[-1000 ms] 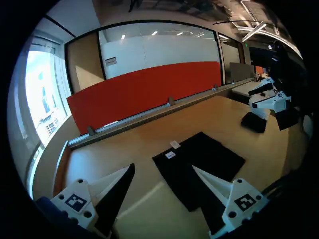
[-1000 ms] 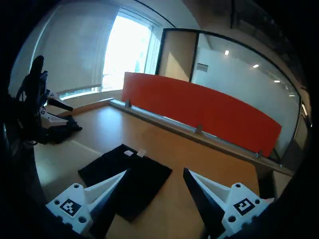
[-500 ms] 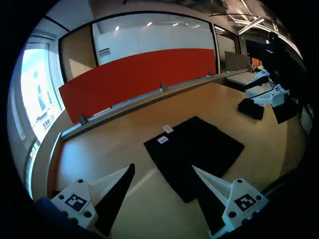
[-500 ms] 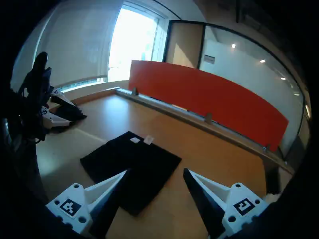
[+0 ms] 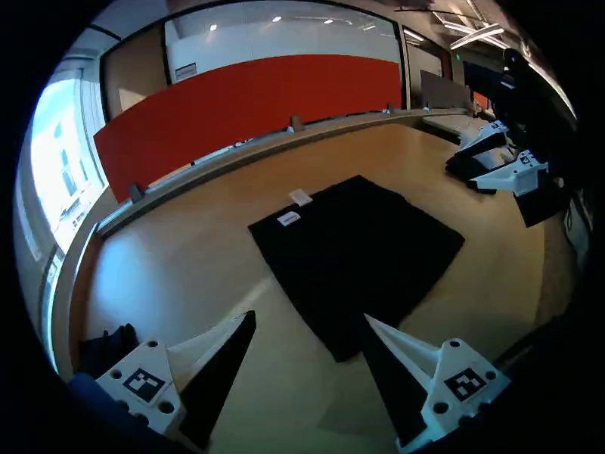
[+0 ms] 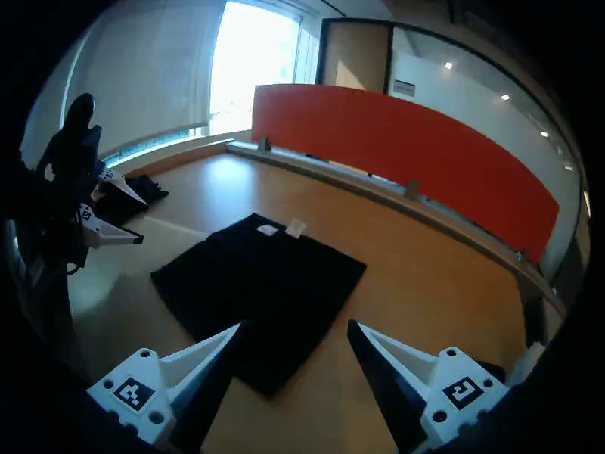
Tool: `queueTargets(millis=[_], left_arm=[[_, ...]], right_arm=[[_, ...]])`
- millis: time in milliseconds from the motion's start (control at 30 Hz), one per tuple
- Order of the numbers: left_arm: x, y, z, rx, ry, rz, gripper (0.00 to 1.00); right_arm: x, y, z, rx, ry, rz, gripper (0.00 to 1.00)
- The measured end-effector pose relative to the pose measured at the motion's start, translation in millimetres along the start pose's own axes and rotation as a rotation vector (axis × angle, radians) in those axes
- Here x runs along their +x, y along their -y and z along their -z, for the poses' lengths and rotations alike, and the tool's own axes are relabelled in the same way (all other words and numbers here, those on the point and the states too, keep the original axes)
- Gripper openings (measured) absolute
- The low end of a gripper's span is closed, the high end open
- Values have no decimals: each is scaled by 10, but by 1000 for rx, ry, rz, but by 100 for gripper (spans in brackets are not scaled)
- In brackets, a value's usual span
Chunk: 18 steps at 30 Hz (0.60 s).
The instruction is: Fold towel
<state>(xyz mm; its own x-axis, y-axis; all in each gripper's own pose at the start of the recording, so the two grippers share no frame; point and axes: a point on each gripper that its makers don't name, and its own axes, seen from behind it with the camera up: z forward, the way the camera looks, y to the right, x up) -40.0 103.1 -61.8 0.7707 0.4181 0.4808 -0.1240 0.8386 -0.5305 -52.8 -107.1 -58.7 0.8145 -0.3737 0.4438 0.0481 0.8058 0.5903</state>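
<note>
Wooden desk [image 5: 174,250] holds the towel [image 5: 355,242] spread flat for folding; left tongs [image 5: 308,315], right tongs [image 6: 293,324] poised open, empty.

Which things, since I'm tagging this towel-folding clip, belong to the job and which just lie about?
Job in hand: flat black towel with white tags; left gripper, open; right gripper, open; light wooden table under the towel.
Lying about: crumpled dark cloth pile; long red divider panel.
</note>
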Motion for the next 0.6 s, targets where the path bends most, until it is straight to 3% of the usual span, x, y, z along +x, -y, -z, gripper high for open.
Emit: queueTargets(millis=[367, 600], left_arm=[[-392, -201, -286, -45, 88, 7, 95], [-625, -305, -383, -72, 141, 16, 95]], right_arm=[[-494, 128, -213, 34, 83, 4, 100], [-774, 230, -282, 59, 137, -5, 99]])
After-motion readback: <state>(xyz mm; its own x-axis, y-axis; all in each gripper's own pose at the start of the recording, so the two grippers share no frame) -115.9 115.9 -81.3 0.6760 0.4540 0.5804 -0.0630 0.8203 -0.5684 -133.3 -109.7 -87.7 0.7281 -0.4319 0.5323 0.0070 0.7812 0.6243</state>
